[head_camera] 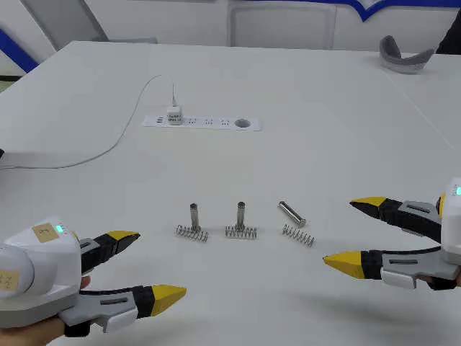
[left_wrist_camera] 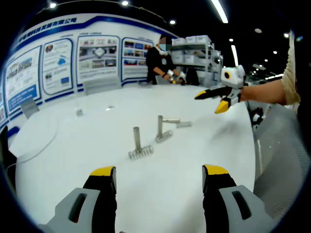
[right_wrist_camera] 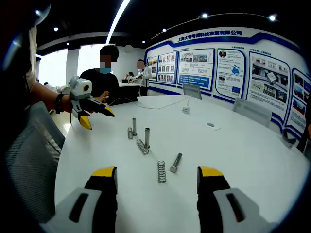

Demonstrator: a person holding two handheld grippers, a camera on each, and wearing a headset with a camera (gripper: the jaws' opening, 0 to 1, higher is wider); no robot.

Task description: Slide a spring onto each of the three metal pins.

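Two metal pins stand upright on the white table: the left pin (head_camera: 194, 215) (left_wrist_camera: 137, 137) (right_wrist_camera: 134, 126) and the middle pin (head_camera: 240, 215) (left_wrist_camera: 160, 126) (right_wrist_camera: 146, 137). A third pin (head_camera: 292, 213) (left_wrist_camera: 171, 120) (right_wrist_camera: 176, 162) lies on its side. A spring lies by each: left spring (head_camera: 191, 233) (left_wrist_camera: 141, 153) (right_wrist_camera: 129, 133), middle spring (head_camera: 240, 232) (left_wrist_camera: 164, 136) (right_wrist_camera: 142, 146), right spring (head_camera: 298, 235) (left_wrist_camera: 183, 124) (right_wrist_camera: 161, 171). My left gripper (head_camera: 148, 265) (left_wrist_camera: 159, 171) (right_wrist_camera: 95, 115) is open at the near left. My right gripper (head_camera: 354, 232) (left_wrist_camera: 210, 100) (right_wrist_camera: 152, 172) is open at the right. Both hold nothing.
A white power strip (head_camera: 202, 122) with a plugged adapter and a cable (head_camera: 108, 148) lies further back on the table. A grey curved object (head_camera: 405, 56) rests at the far right. People stand beyond the table (left_wrist_camera: 161, 60) (right_wrist_camera: 99, 73).
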